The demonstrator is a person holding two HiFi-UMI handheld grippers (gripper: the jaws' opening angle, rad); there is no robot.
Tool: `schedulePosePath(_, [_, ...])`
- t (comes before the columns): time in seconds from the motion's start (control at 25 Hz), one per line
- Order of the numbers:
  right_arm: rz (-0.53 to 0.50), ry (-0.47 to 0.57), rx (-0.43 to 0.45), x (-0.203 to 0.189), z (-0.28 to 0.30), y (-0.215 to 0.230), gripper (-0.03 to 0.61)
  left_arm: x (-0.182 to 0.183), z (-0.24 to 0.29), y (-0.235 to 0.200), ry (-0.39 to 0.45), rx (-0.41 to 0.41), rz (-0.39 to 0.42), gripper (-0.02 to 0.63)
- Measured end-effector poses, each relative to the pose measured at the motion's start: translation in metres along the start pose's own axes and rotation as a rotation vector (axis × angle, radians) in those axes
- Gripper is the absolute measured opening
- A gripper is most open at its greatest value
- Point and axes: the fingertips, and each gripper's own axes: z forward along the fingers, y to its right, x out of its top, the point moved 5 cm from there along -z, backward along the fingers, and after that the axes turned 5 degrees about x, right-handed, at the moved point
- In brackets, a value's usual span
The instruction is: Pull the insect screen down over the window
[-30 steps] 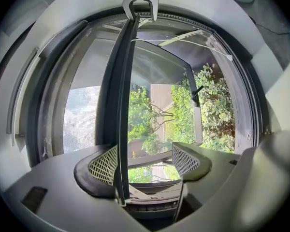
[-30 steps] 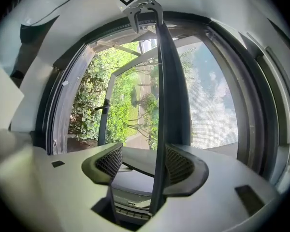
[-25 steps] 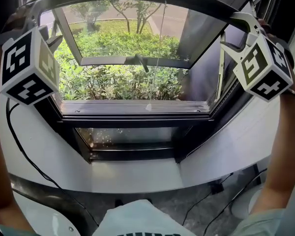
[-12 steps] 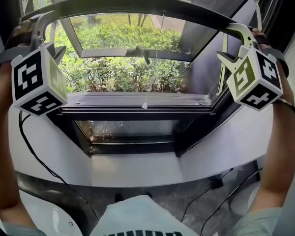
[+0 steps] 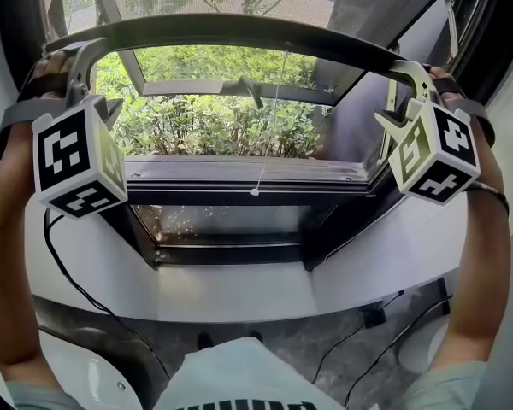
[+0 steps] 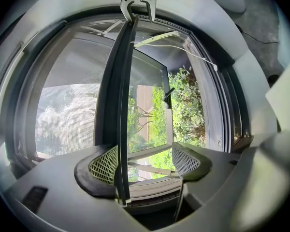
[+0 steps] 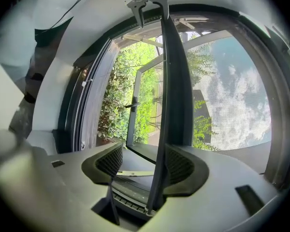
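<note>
The insect screen's dark bottom bar (image 5: 239,28) spans the window opening in the head view, above the lower window frame (image 5: 239,173). My left gripper (image 5: 84,54) holds over the bar's left end and my right gripper (image 5: 408,71) over its right end. In the left gripper view the bar (image 6: 123,105) runs between the wide-apart jaws of the left gripper (image 6: 145,161), against the left pad (image 6: 104,166). In the right gripper view the bar (image 7: 169,81) passes through the right gripper (image 7: 144,166), against the right pad (image 7: 181,166). Grey mesh (image 6: 67,115) hangs behind the bar. A thin pull cord (image 5: 269,126) dangles from the bar's middle.
The glass sash (image 5: 239,92) is swung outward over green shrubs (image 5: 205,131). A white ledge (image 5: 239,293) runs below the window. Black cables (image 5: 68,289) trail over the floor on both sides. The window's dark side frame (image 5: 385,143) stands close to my right gripper.
Both grippers and the screen bar have come down together. The bar now sits lower over the opening, and the cord's end hangs below the lower frame's top edge.
</note>
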Motion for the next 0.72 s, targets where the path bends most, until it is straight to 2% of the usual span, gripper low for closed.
schedulePosePath(0.24, [-0.042, -0.016, 0.09, 0.005, 0.019, -0.046, 0.279, 0.001, -0.002, 0.05, 0.016, -0.085, 0.012, 0.359])
schedulePosePath(0.48, [0.009, 0.015, 0.092, 0.009, 0.028, -0.072, 0.279, 0.004, -0.003, 0.075, 0.016, -0.078, 0.002, 0.359])
schedulePosePath(0.72, [0.001, 0.007, 0.115, 0.012, 0.048, -0.103, 0.278, 0.006, 0.004, 0.111, 0.02, -0.143, -0.006, 0.359])
